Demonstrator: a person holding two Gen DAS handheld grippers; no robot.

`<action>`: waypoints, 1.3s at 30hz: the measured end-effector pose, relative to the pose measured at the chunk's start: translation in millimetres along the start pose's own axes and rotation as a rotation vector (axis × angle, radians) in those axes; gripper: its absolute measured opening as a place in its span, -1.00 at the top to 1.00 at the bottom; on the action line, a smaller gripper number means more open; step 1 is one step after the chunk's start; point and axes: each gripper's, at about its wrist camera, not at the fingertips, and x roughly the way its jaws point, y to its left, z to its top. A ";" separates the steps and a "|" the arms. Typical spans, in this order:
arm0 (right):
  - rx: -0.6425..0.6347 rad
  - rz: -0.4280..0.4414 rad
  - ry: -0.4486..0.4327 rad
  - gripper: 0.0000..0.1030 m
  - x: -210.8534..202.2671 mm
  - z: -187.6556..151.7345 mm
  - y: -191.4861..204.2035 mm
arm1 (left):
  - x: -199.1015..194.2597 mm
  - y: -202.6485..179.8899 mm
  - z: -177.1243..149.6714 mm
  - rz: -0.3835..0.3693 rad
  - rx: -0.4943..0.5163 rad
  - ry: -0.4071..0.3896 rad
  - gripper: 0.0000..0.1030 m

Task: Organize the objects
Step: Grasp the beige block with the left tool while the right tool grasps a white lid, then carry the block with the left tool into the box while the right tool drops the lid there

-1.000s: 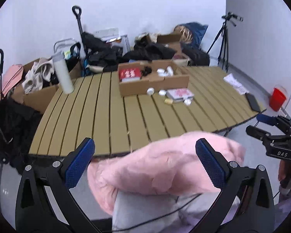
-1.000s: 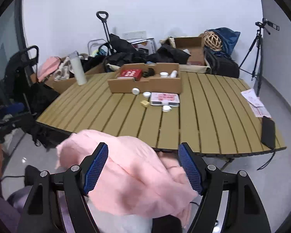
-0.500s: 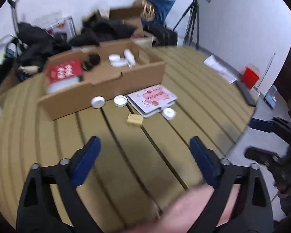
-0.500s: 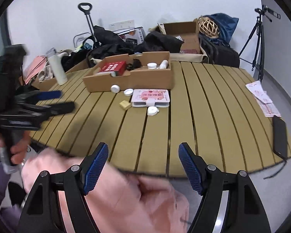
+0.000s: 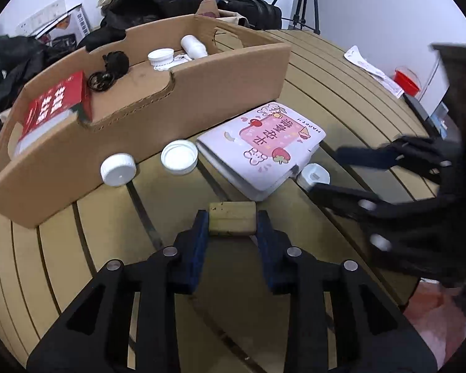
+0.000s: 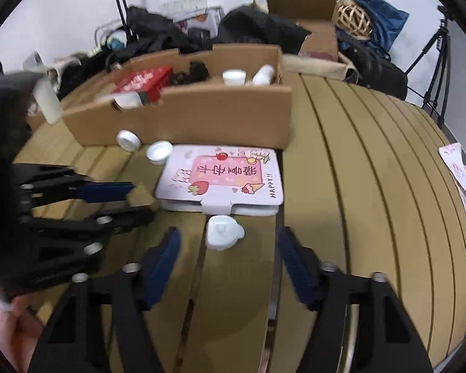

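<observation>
On the slatted table lies a small tan block [image 5: 232, 214], and my left gripper [image 5: 232, 221] is closing on it, blue pads touching both its sides. From the right wrist view the same block [image 6: 139, 197] sits between the left gripper's [image 6: 143, 202] fingers. A white cap [image 6: 222, 232] lies just ahead of my right gripper [image 6: 227, 245]. Its jaws are closing with a gap on each side of the cap. A pink-and-white notebook [image 5: 264, 143] lies beside both, in front of a cardboard tray [image 5: 158, 130].
Two more white caps [image 5: 118, 169] [image 5: 179, 157] rest against the tray's front wall. Inside it are a red box [image 5: 56, 102], a black item [image 5: 108, 68] and a white bottle [image 5: 194, 45]. Papers [image 6: 463, 183] lie at the right edge. Bags and boxes crowd the floor behind.
Both grippers came forward and down from over the pink cloth to the tabletop. The left jaws narrowed onto the tan block; the right jaws narrowed around the white cap.
</observation>
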 end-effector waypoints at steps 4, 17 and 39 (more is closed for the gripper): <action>0.007 -0.008 -0.003 0.47 4.6 -5.4 3.3 | -17.0 10.5 -10.1 -0.007 -0.096 0.015 0.48; -0.069 0.052 -0.142 0.47 -183.2 -61.5 22.6 | -242.0 -46.3 -84.9 0.083 -0.236 -0.261 0.48; -0.053 0.102 -0.209 0.47 -261.6 -92.5 18.4 | -264.3 -50.5 -71.7 -0.009 -0.281 -0.261 0.48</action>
